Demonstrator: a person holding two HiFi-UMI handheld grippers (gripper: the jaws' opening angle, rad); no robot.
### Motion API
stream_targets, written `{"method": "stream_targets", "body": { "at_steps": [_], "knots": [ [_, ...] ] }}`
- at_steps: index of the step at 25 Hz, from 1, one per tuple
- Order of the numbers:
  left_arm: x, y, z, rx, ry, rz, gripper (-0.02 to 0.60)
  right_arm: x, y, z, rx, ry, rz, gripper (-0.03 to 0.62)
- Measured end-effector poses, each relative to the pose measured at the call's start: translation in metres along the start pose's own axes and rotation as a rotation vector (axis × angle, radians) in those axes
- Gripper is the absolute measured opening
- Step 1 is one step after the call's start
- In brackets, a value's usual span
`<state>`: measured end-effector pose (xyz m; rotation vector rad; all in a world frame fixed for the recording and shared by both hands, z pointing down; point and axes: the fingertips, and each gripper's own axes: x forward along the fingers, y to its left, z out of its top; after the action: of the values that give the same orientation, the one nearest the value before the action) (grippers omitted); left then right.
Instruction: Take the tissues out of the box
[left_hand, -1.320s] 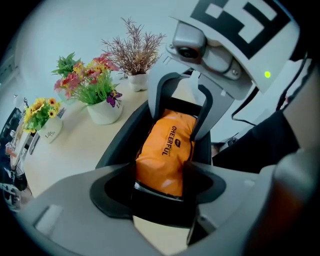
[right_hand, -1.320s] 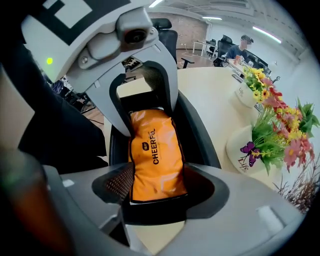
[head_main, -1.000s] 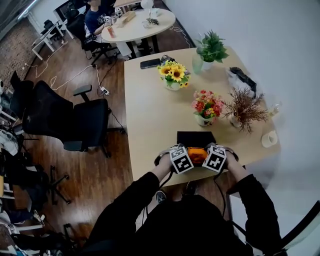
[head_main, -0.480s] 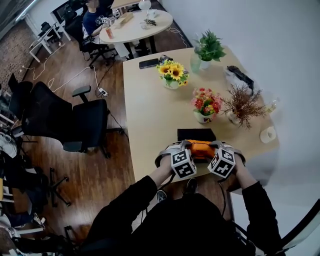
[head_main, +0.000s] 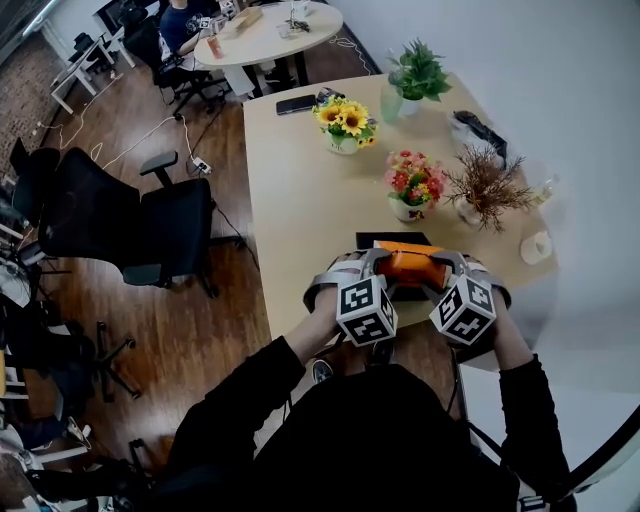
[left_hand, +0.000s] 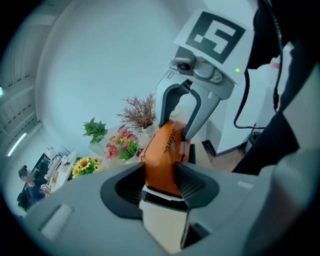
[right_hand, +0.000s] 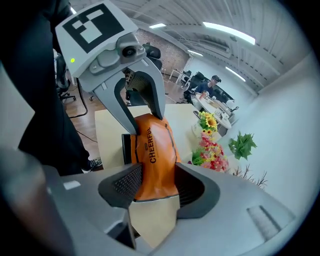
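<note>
The left gripper (left_hand: 163, 183) has its jaws closing and already narrow, both ribbed pads pressing on one end of the orange tissue pack (left_hand: 163, 149), which fills the gap between them. The right gripper (right_hand: 154, 185) stands somewhat wider, its jaws also closing, and its pads clamp the opposite end of the same pack (right_hand: 153, 147), whose side bears the print CHEERFUL. Each gripper view shows the other tool facing it across the pack: the right gripper (left_hand: 180, 122) in the upper middle of the left gripper view, the left gripper (right_hand: 142, 112) in the upper left of the right gripper view, each with its fingers down over the pack's far end. In the head view the two tools sit in the lower middle of the frame, left gripper (head_main: 384, 266) and right gripper (head_main: 441, 268) angled toward each other, with the pack (head_main: 410, 266) bridging them; their grey bodies and marker cubes cover both of its ends. Just above them in that frame lies the black box (head_main: 371, 240) at the near edge of the beige table (head_main: 290, 190). Its inside cannot be seen, most of it is hidden behind the pack and tools, and whether the pack touches it cannot be told. The person's sleeves fill the bottom of the head view.
</note>
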<state>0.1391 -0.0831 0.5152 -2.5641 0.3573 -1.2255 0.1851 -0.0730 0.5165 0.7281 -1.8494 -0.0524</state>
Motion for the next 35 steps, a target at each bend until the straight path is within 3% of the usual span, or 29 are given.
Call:
{"method": "stream_targets", "body": {
  "at_steps": [5,17,35],
  "knots": [
    [-0.032,0.005,-0.006,-0.012,-0.022,0.055,0.164,-0.013,0.005,0.028,-0.045,-0.036,-0.016,0.204],
    [-0.101,0.004,-0.056,-0.11,0.023,0.186,0.158,-0.014,0.042,0.101,-0.176,-0.157,0.032,0.198],
    [-0.164,-0.005,-0.149,-0.291,0.178,0.305,0.15,0.025,0.103,0.19,-0.355,-0.268,0.197,0.192]
  ]
}}
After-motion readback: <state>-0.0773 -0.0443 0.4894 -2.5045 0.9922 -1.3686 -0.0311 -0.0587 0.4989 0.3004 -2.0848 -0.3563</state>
